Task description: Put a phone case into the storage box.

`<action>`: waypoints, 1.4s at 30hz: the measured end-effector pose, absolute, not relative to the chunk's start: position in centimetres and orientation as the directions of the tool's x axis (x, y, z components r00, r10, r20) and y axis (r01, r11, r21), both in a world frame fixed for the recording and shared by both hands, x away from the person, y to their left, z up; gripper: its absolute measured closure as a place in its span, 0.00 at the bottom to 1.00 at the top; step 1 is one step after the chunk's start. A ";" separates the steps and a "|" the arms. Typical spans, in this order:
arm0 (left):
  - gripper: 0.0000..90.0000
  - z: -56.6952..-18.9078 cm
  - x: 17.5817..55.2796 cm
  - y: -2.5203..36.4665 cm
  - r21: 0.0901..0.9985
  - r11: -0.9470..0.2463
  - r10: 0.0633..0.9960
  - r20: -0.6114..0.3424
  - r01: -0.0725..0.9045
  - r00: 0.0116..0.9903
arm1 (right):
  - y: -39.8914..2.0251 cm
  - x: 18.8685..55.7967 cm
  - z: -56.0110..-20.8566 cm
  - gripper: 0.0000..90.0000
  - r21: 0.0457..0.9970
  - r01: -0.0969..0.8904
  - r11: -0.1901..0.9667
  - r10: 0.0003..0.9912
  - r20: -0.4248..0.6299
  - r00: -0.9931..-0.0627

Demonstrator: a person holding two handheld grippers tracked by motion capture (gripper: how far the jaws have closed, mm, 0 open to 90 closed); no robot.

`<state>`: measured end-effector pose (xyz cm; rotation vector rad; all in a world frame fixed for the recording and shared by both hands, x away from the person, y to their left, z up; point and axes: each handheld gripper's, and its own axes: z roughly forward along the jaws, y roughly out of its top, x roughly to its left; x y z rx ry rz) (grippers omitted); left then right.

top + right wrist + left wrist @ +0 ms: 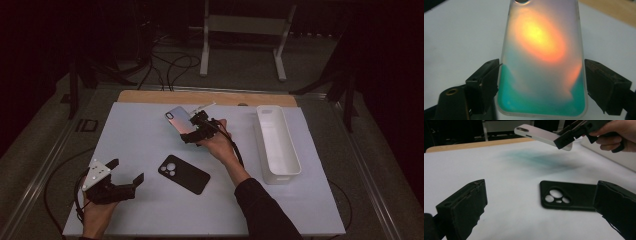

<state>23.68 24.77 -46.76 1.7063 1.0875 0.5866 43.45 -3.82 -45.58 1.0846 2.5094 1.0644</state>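
Observation:
My right gripper (189, 129) is shut on an iridescent phone (177, 119) and holds it by its long edges, tilted, in the air above the far middle of the white mat (135, 135). In the right gripper view the phone (541, 57) glows orange and teal between the two black jaws. A black phone case (184, 174) with round camera cut-outs lies flat on the mat near the front centre. At the front left my left gripper (126, 171) rests open, pointing at the case (569, 195), with nothing between its fingers. The left gripper view also shows the lifted phone (536, 133) and its shadow.
A long white tray (261, 145) stands at the right side of the mat. The wooden table edge (200, 96) runs along the back. Cables and a white stand's legs (205, 50) lie on the floor beyond.

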 end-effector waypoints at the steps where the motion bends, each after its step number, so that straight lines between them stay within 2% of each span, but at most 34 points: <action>1: 0.00 -46.6 23.8 24.6 0.913 -0.101 0.870 -0.112 0.395 0.480 | -4.1 43.2 -45.3 0.19 0.698 0.548 0.461 0.702 0.091 -0.706; 13: 0.00 -44.1 25.9 21.8 0.905 -0.167 0.859 -0.060 0.391 0.508 | -7.2 40.2 -42.5 0.19 0.792 0.462 0.400 0.702 0.059 -0.710; 29: 0.01 -40.2 29.8 18.7 0.911 -0.153 0.841 -0.083 0.382 0.535 | -10.0 37.2 -41.0 0.19 0.862 0.386 0.329 0.701 0.051 -0.711; 37: 0.07 -38.9 31.6 16.9 0.909 -0.128 0.824 -0.125 0.396 0.553 | -10.1 35.7 -40.7 0.19 0.890 0.349 0.294 0.687 0.057 -0.724; 42: 0.14 -38.3 32.4 15.8 0.910 -0.099 0.811 -0.159 0.402 0.562 | -9.9 34.9 -40.4 0.19 0.906 0.320 0.278 0.680 0.050 -0.732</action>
